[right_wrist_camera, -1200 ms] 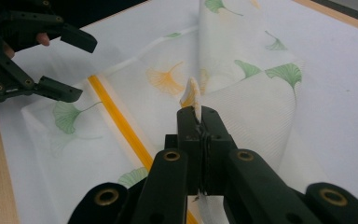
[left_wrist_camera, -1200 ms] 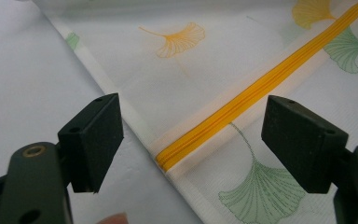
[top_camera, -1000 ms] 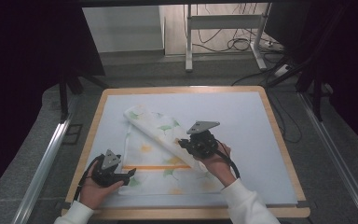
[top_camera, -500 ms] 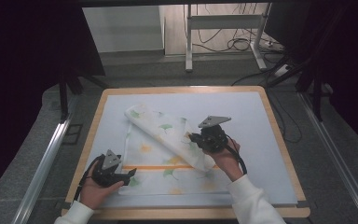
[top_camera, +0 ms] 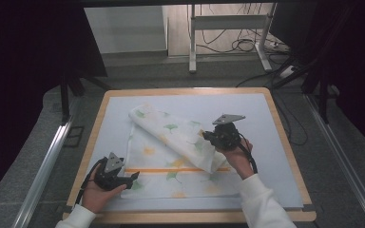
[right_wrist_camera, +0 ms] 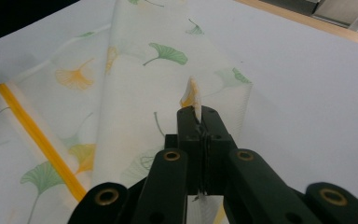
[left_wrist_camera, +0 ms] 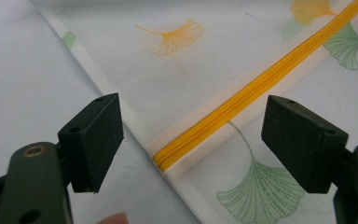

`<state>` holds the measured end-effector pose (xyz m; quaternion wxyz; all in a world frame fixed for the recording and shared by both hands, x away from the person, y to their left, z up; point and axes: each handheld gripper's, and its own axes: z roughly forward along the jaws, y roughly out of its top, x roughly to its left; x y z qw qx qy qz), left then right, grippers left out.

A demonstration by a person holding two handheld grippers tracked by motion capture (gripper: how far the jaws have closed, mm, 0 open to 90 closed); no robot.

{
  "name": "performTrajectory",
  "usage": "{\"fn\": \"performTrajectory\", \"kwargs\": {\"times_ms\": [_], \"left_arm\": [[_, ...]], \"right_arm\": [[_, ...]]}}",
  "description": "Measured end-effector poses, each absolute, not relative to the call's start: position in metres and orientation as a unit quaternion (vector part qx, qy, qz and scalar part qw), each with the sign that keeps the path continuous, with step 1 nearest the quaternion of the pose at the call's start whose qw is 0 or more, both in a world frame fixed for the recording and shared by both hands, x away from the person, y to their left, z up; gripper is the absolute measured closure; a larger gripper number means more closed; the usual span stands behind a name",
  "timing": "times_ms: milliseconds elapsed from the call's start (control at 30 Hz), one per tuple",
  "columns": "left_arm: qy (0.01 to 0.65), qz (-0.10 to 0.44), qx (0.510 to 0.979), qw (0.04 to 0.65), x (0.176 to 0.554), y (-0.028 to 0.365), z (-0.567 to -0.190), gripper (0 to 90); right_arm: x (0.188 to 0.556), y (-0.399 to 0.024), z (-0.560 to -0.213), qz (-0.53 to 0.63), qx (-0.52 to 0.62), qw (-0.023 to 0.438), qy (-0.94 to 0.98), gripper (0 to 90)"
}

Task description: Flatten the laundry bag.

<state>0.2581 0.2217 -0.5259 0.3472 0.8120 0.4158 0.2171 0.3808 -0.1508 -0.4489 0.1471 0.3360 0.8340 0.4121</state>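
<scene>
The cloth (top_camera: 171,156) (white, leaf print, yellow zip) lay on the pale surface (top_camera: 275,118), one part folded diagonally across the rest. The right gripper (top_camera: 208,137) had its jaws closed on an edge of that folded flap, a bit of fabric poking out between them (right_wrist_camera: 192,99), apparently so the flap could be carried over and the fold set. The left gripper (top_camera: 134,176) sat low at the cloth's near left edge, jaws wide open and gripping nothing, straddling the end of the zip (left_wrist_camera: 242,100); likely parked there to pin or catch that side if the cloth slid. Flat layer touched the surface, flap rested on top of it
</scene>
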Motion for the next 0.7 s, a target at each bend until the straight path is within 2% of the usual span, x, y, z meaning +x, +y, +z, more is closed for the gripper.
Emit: {"fn": "performTrajectory", "kwargs": {"times_ms": [700], "left_arm": [[0.416, 0.210, 0.812, 0.351, 0.259, 0.218, -0.525, 20.6]], "right_arm": [[0.404, -0.176, -0.460, 0.408, 0.371, 0.153, 0.820, 88.2]]}}
